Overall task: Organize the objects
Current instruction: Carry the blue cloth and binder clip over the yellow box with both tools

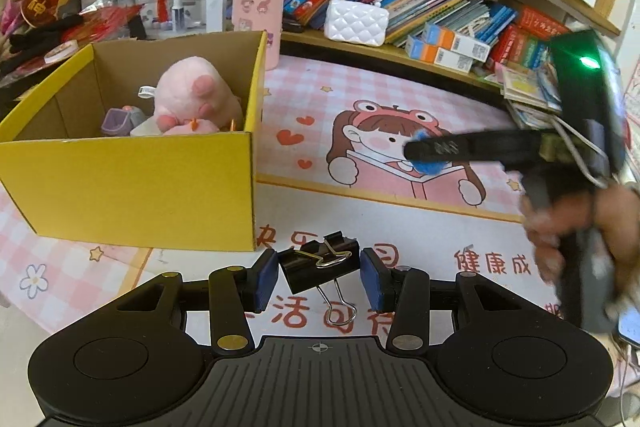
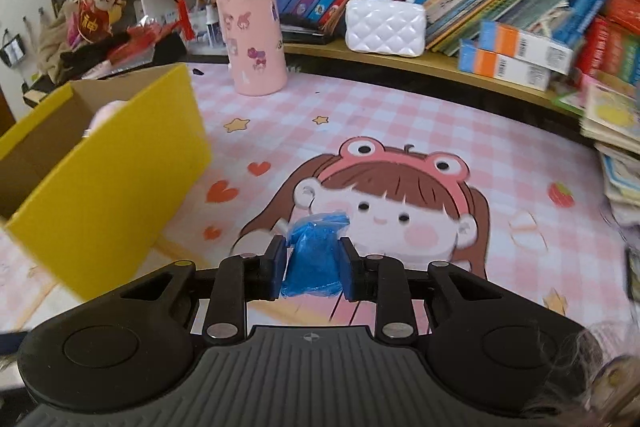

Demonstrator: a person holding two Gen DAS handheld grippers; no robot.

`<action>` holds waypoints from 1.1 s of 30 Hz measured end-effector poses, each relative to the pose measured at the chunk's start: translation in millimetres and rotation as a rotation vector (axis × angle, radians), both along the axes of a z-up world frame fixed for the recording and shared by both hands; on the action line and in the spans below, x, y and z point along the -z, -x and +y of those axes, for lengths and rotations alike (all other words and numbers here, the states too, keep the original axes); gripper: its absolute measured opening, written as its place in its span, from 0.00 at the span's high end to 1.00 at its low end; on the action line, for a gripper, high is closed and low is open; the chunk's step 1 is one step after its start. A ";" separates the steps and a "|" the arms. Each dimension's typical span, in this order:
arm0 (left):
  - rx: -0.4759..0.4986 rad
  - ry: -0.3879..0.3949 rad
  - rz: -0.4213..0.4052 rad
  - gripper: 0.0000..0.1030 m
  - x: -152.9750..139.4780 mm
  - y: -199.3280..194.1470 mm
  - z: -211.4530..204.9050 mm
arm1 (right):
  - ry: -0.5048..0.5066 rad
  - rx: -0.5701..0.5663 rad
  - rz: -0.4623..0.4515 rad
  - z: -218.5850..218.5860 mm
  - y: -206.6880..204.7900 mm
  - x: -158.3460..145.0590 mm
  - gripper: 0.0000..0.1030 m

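1. Fingers of our left gripper [image 1: 319, 277] pinched a black metal binder clip with silver wire handles [image 1: 319, 265], one blue pad against each side of it.
2. Beyond and left of those fingers stood an open yellow cardboard box [image 1: 132, 183], a pink plush toy [image 1: 192, 95] lying inside.
3. Our right gripper [image 2: 313, 261] had its fingers clamped on a crumpled blue plastic bag [image 2: 314, 259], squeezed between both pads.
4. Left of these fingers we saw the yellow box; under them lay a pink checked cartoon desk mat [image 2: 400, 131].
5. Far ahead stood a pink cylindrical holder [image 2: 256, 39].
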State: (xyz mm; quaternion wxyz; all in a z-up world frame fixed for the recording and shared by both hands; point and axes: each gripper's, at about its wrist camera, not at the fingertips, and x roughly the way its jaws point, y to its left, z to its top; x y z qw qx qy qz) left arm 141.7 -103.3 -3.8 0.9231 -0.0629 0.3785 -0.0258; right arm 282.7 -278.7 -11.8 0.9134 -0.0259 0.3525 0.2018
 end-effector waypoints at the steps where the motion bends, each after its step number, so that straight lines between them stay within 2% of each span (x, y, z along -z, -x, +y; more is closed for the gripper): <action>1: 0.006 0.004 -0.003 0.58 -0.2 2.4 2.1 | -0.002 0.011 -0.002 0.0 11.9 -3.1 0.76; 9: 0.025 0.037 -0.024 0.58 2.5 26.0 34.4 | -0.040 0.098 0.032 9.0 100.5 -17.0 0.76; 14: 0.024 0.059 -0.027 0.58 3.5 45.3 59.4 | -0.024 0.092 0.055 36.4 148.1 -16.0 0.76; 23: 0.015 0.056 -0.016 0.58 6.6 85.9 107.3 | 0.011 0.046 0.074 94.7 204.6 -8.2 0.76; 33: -0.021 0.057 -0.038 0.58 4.7 124.1 158.1 | 0.023 0.006 0.061 150.3 240.8 -7.9 0.76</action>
